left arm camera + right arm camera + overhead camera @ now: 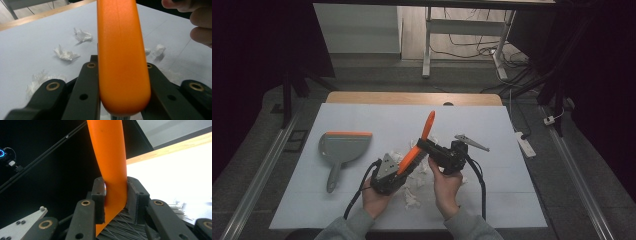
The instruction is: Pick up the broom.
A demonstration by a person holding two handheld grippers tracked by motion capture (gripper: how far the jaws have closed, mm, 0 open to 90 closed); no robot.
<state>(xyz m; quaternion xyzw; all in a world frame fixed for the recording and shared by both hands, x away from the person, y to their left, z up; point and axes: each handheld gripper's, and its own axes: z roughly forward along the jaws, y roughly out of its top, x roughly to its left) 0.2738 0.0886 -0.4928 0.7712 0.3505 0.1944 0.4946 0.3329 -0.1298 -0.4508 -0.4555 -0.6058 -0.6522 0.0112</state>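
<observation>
Both tools are on the orange brush (421,141) at once, held up over the middle of the desk (492,125). The left tool (404,162) pinches it low down: in the left gripper view its jaws press on either side of the broad orange handle (123,60), which runs straight up and away from the camera. The right tool (426,146) clamps it a little higher, and in the right gripper view the jaws squeeze the orange neck (112,170) just above the bristles (120,226).

Here is the relation that matters. The brush's long axis rises on a slant from the left tool, lower left, to its free tip, upper right, pointing toward the far edge. The two grips sit close together on that axis, left one nearer the person, right one just beyond it. Either hand could take it alone; I'd judge a handover or a re-grip is in hand.

The grey dustpan (343,150), orange along its lip, lies flat well to the left, nearer the left hand, handle toward the person. Nothing is in it. Crumpled paper scraps (412,195) lie on the desk under and around the hands, more of them in the left gripper view (65,53).
</observation>
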